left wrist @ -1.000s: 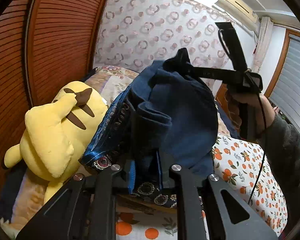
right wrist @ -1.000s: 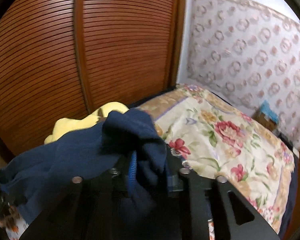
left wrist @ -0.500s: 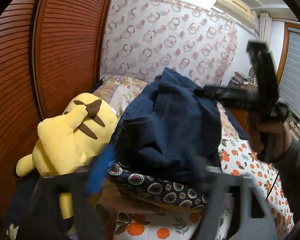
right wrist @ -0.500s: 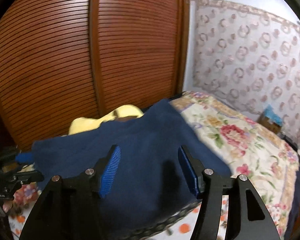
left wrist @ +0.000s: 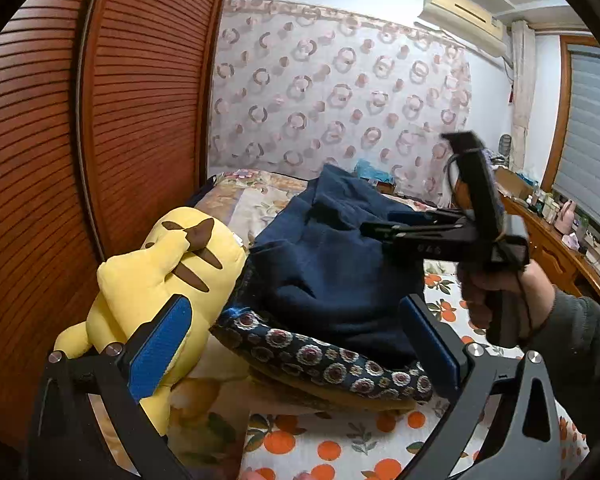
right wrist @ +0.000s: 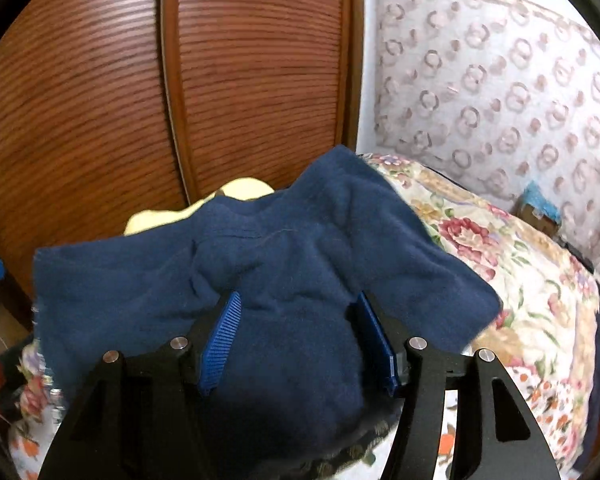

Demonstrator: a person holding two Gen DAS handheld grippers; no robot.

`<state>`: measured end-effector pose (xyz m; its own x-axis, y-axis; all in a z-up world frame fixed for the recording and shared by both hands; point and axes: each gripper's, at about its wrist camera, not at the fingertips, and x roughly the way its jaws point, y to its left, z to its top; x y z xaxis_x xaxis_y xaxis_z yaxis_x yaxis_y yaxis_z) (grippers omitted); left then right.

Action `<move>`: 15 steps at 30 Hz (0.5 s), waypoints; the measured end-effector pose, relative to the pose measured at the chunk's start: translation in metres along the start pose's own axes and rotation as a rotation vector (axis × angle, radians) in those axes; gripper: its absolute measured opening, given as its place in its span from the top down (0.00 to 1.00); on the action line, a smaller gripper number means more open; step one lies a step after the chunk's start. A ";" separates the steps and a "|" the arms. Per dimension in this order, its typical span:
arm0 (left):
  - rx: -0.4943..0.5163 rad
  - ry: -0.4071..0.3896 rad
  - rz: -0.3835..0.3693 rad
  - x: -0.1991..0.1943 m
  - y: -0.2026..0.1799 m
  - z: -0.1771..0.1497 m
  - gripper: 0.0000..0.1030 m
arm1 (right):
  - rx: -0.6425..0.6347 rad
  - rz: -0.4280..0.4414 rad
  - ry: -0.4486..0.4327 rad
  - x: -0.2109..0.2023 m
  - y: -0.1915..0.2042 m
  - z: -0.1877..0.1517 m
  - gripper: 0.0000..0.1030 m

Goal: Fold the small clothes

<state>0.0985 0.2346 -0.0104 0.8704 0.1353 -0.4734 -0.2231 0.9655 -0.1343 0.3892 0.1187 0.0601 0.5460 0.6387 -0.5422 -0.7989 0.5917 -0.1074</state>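
Released, the rumpled navy garment [left wrist: 332, 264] now lies heaped.

We can't see the yellow plush toy [right wrist: 236, 196] in the right wrist view except a sliver behind the navy garment [right wrist: 284, 280]. Dresser clutter [left wrist: 560, 216] too small to identify.

The left gripper [left wrist: 296, 344] has just been opening, and its blue-padded jaws stand wide with nothing between them. Ahead, a dark navy fleece garment [left wrist: 332, 264] lies heaped on a folded cloth with a round floral border [left wrist: 324, 354], on the bed's orange-print sheet [left wrist: 328, 446]. A yellow plush toy with brown stripes [left wrist: 160, 280] lies beside it against the slatted wooden wardrobe door [left wrist: 140, 100]. A hand in a grey sleeve [left wrist: 496, 300] holds the black right gripper [left wrist: 374, 230] over the garment's far side.
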 end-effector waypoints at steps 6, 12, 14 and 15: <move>0.049 -0.002 -0.001 -0.008 -0.021 -0.001 0.00 | 0.027 -0.020 -0.072 -0.053 0.010 -0.021 0.40; 0.104 -0.008 -0.042 -0.018 -0.054 -0.008 0.00 | 0.075 -0.056 -0.113 -0.119 0.023 -0.067 0.35; 0.134 -0.006 -0.047 -0.022 -0.067 -0.011 0.00 | 0.087 -0.074 -0.117 -0.141 0.027 -0.086 0.30; 0.149 -0.007 -0.053 -0.024 -0.074 -0.013 0.00 | 0.098 -0.088 -0.120 -0.152 0.029 -0.094 0.27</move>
<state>0.0883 0.1566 0.0001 0.8825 0.0842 -0.4626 -0.1096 0.9936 -0.0281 0.2597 -0.0075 0.0610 0.6434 0.6333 -0.4301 -0.7217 0.6892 -0.0647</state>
